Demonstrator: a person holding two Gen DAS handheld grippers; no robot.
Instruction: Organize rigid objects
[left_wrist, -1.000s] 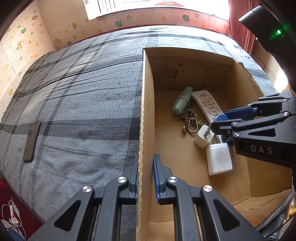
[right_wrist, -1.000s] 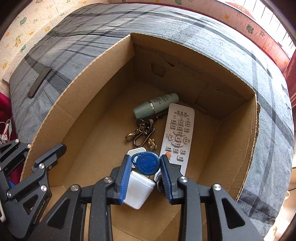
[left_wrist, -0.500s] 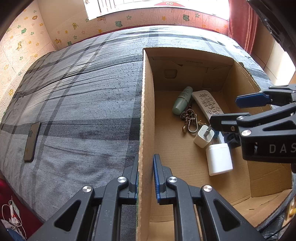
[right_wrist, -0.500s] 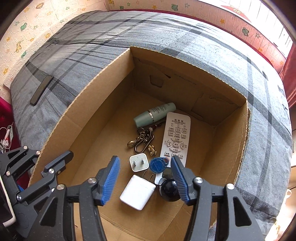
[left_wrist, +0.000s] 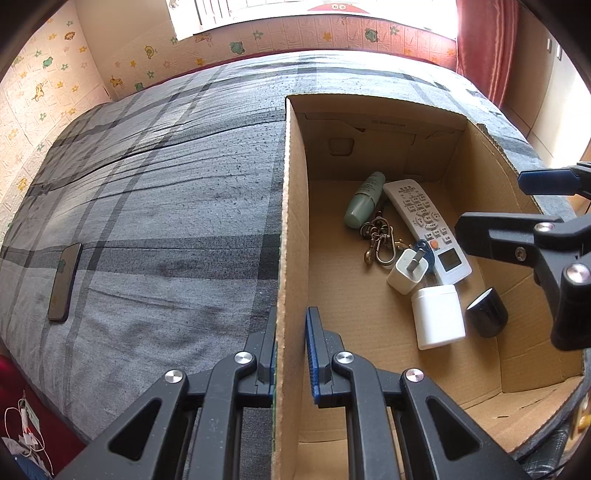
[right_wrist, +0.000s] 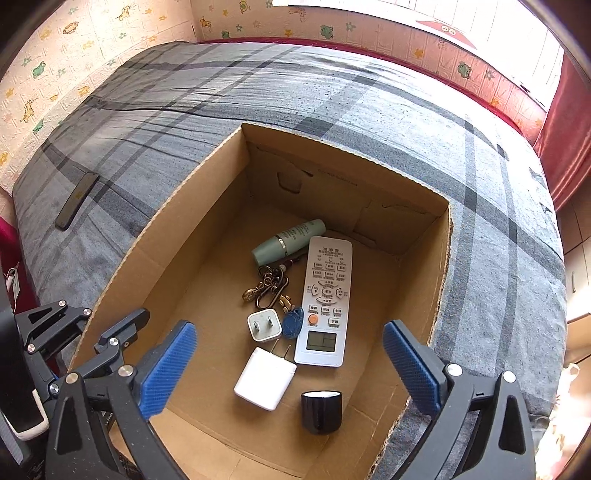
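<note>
**Cardboard box holds the sorted pieces, one wall pinched steady**

Cardboard gives the box (right_wrist: 424, 236) open, thin walls, and the rigid objects lie loose on its floor in a rough cluster. A blue key fob (right_wrist: 293, 323) rests between the small white plug (right_wrist: 263, 325) and the white remote (right_wrist: 325, 299), touching or just beside both. The larger white charger (right_wrist: 265, 378) lies nearer the camera with its prongs toward the fob, and a black cap (right_wrist: 321, 411) stands just beside it. Farther in are a keyring (right_wrist: 267, 288) and a green tube (right_wrist: 288, 242).

Such a light box on a soft grey plaid bedspread (left_wrist: 166, 206) would likely slide or tip when things are dropped in, which seems to be why the left gripper (left_wrist: 291, 354) straddles the near wall, one finger outside and one inside, clamped on the cardboard edge.

Above the box, the right gripper (right_wrist: 290, 363) hangs with its blue pads spread wide apart and nothing between them, pointing down at the pile. A dark phone (left_wrist: 64, 282) lies on the bedspread, well apart from the box, probably the next item to collect.
</note>
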